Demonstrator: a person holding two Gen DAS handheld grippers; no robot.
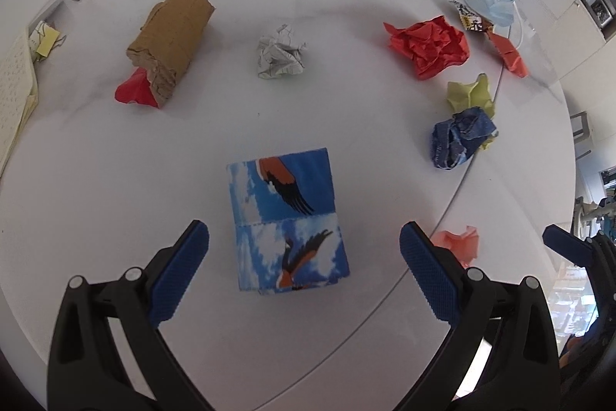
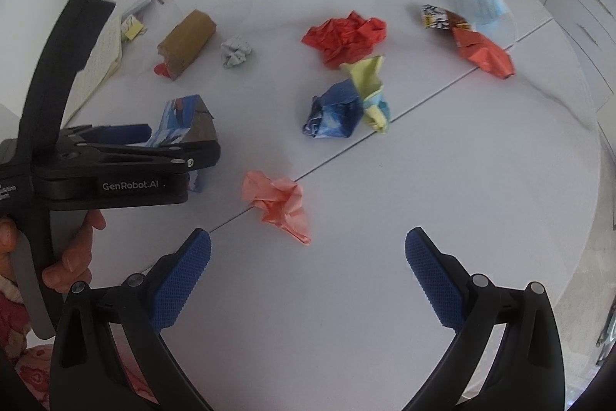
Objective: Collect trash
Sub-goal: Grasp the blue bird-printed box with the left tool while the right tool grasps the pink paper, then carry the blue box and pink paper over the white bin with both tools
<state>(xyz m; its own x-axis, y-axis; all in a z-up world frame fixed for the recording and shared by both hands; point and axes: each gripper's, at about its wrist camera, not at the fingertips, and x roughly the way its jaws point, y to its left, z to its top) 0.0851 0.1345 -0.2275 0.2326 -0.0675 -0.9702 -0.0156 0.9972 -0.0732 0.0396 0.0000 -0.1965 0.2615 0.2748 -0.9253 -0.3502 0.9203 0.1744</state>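
At centre-bottom, the wide-open left gripper (image 1: 304, 245) is straddling the bird-print packet (image 1: 288, 222); only the right view is showing the wide-open right gripper (image 2: 308, 253) facing the pink paper wad (image 2: 279, 203).

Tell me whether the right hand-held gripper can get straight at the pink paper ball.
Probably yes. The right hand-held gripper is open, and the pink paper ball lies just ahead of its fingertips on the table with nothing between them. The left hand-held gripper is off to the side, over the bird-print box.
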